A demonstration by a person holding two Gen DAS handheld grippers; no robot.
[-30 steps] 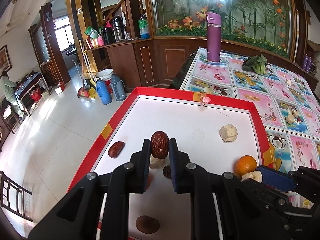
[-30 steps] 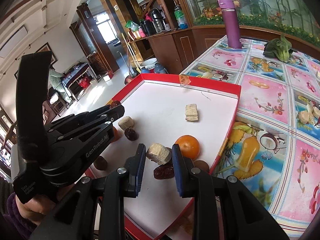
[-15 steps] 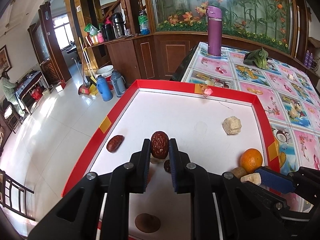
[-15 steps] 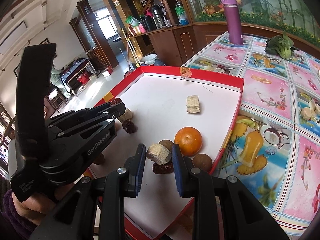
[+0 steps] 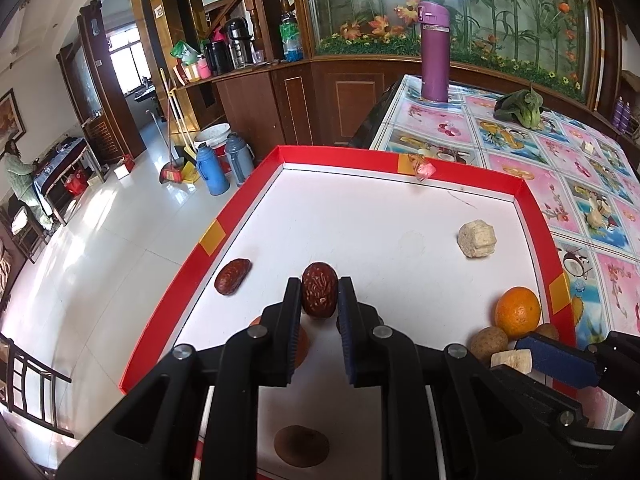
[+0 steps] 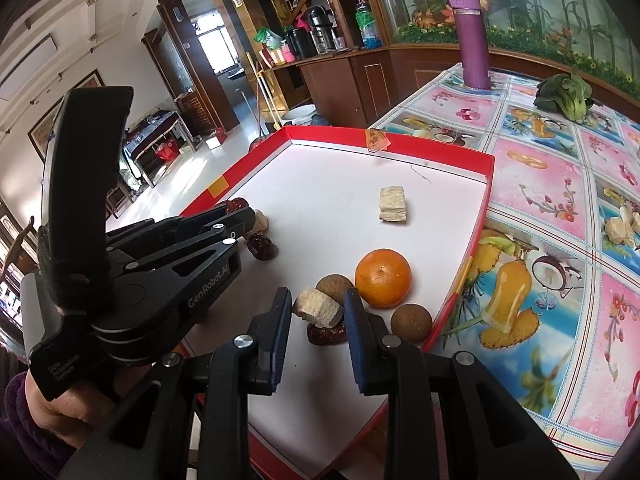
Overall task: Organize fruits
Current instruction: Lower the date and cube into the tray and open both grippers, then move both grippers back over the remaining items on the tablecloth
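Over the red-rimmed white tray (image 5: 256,184), my left claw (image 5: 319,296) pinches a wrinkled red date (image 5: 319,294) between its two pads, the fruit upright and lifted off the white floor. Second date (image 5: 233,276) lies flat near the tray's left wall, apart from my claw. Pale chunk (image 5: 477,238) sits alone toward the right wall.

My right claw (image 6: 317,312) clamps a pale beige piece (image 6: 319,312), held just above another dark date (image 6: 327,334) that rests on the tray floor. Touching or not: I cannot tell. Just beyond the right claw: orange (image 6: 383,277), with one brown round fruit (image 6: 335,287) beside it on its left and another brown round fruit (image 6: 411,323) near the tray's right rim. A rectangular pale block (image 6: 394,209) lies further back, well apart from that cluster. One more dark date (image 6: 262,246) sits beside the left claw's fingers.

Tray rests on a table with a fruit-print cloth (image 6: 560,208); purple flask (image 6: 472,36) and leafy greens (image 6: 566,96) stand at the far end.
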